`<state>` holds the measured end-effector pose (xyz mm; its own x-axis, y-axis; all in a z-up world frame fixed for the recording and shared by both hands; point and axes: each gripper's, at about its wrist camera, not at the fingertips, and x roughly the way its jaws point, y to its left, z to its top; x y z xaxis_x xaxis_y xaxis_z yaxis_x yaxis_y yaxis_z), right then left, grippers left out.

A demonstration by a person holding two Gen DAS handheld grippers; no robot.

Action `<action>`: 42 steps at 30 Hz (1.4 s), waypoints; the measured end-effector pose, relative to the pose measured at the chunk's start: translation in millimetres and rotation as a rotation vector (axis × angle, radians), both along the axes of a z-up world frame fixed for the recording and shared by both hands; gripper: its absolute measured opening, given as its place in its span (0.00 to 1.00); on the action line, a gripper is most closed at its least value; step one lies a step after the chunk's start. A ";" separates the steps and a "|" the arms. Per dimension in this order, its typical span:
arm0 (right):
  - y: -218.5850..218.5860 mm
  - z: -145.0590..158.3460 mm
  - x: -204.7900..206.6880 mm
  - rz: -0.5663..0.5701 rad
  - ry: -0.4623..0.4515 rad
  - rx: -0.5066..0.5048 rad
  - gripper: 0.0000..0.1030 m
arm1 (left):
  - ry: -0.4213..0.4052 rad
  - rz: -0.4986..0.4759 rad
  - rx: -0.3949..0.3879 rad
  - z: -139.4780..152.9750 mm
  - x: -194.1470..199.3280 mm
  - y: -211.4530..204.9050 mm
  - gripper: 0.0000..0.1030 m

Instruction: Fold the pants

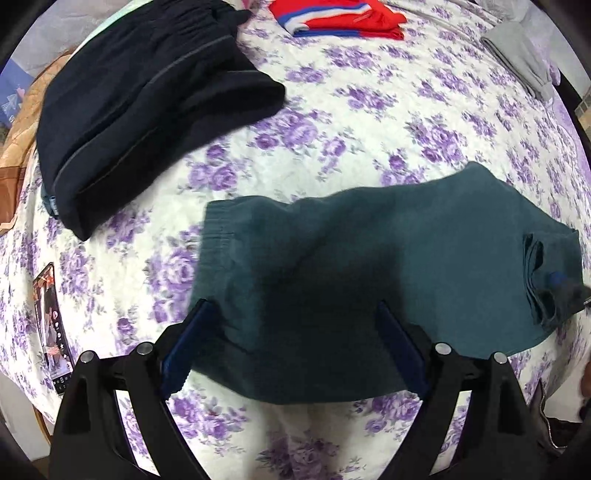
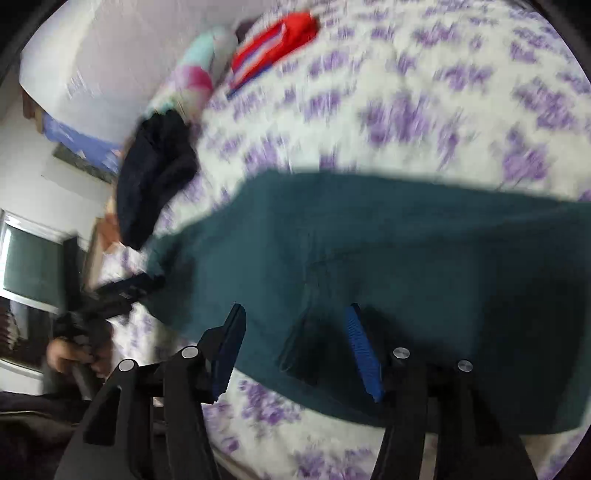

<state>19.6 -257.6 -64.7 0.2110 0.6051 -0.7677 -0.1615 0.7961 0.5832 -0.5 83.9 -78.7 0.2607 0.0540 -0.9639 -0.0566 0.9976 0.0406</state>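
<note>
On the purple-flowered bedspread (image 1: pixel 369 122), folded teal pants (image 1: pixel 369 251) lie beneath both spread-open, unladen grippers (image 1: pixel 291 314) (image 2: pixel 295 314).

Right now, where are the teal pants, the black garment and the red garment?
teal pants (image 1: pixel 369 236): left wrist view, middle of the folded fabric.
black garment (image 1: pixel 147 103): left wrist view, centre of the dark pile on the bed.
red garment (image 1: pixel 369 18): left wrist view, red panel beside the stripes.

Right wrist view motion-blurred – bedspread (image 2: pixel 424 110) print smeared; teal pants (image 2: pixel 406 251) cut off at right edge
</note>
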 end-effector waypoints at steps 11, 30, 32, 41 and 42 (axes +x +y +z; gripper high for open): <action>-129.4 -21.0 12.4 -0.409 -0.007 -0.257 0.56 | -0.029 0.100 0.015 13.0 -2.4 49.8 0.84; 26.7 -17.4 -33.4 0.051 -0.088 -0.330 0.26 | -0.004 0.162 0.056 3.3 -9.0 68.8 0.86; 24.5 -12.6 -33.7 0.041 -0.101 -0.326 0.28 | 0.007 0.176 0.053 0.1 -10.2 73.4 0.86; -30.8 27.1 -25.9 -0.128 -0.210 -0.445 0.56 | 0.048 0.250 -0.027 -17.9 -18.1 89.9 0.89; -41.1 26.2 -26.5 -0.146 -0.201 -0.441 0.56 | 0.048 0.248 -0.032 -19.1 -17.9 89.3 0.89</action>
